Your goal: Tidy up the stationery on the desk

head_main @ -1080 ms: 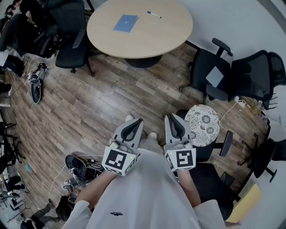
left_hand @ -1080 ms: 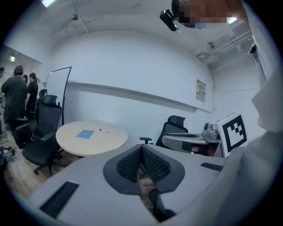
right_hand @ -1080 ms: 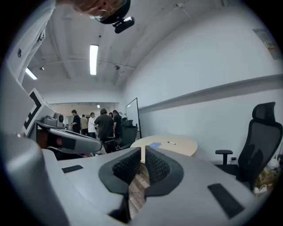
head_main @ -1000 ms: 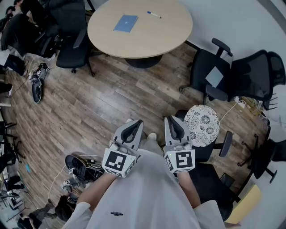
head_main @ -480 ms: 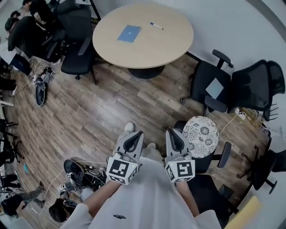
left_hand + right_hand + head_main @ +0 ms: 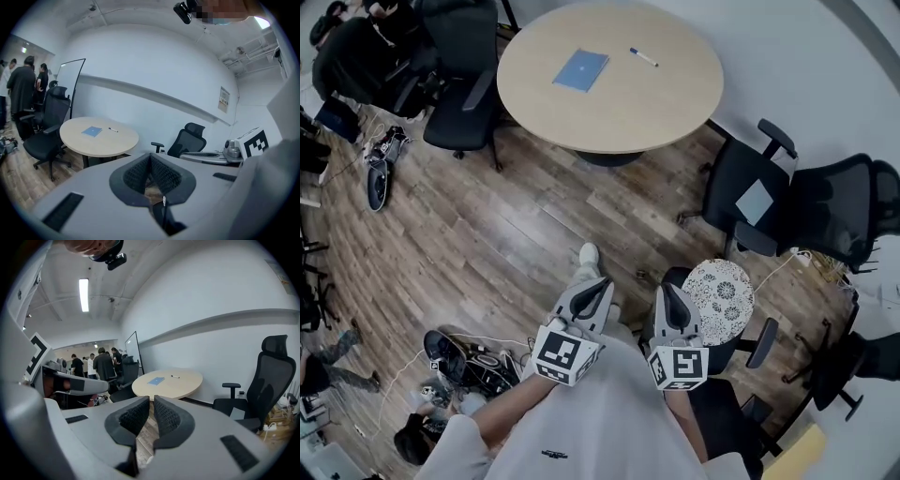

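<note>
The left tongs are being held pressed together, with nothing pinched between them. The right tongs are being held closed as well, and empty. Both are being carried above the wooden floor, well apart from the round tabletop. There a blue notebook and a pen are being borne, near each other.

Round table: blue notebook, marker, apart.

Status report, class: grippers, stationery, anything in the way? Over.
Left gripper, right gripper shut, empty. Notebook and pen on table, far ahead. Floor between; chairs beside table.
</note>
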The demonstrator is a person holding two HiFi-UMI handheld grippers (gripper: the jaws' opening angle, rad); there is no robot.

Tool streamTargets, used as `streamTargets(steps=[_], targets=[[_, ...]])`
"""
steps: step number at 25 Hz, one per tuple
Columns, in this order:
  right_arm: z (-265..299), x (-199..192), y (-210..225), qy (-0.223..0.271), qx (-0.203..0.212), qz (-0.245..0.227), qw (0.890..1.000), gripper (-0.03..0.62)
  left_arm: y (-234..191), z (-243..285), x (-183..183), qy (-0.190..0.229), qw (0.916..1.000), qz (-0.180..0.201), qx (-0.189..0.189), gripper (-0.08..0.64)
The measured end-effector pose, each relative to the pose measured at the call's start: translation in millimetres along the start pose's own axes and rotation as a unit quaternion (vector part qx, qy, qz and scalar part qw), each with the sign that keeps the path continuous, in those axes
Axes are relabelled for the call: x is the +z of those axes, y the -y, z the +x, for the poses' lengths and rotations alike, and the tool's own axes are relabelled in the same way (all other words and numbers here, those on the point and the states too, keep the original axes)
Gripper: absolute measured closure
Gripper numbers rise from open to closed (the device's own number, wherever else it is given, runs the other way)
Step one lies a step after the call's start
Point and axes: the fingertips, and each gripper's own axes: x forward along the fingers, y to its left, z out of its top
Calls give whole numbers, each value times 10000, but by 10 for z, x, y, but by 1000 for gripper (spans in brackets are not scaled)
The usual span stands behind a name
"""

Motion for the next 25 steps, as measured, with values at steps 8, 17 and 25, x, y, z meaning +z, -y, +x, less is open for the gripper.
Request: streamTargets(steps=[8,17,25], targets=[[1062,593,187,-33,-506,126,9986,538,-817,865,751,74,9987,-31,-511,541],[2224,1308,323,177,-729,189,9970,538,-1788,1383,1478,292,9985,-174,-431,541],[3013,1567,273,-15,-291,-72,9995,538,-2412,1685,1571,155,9981,-558,-192,541]])
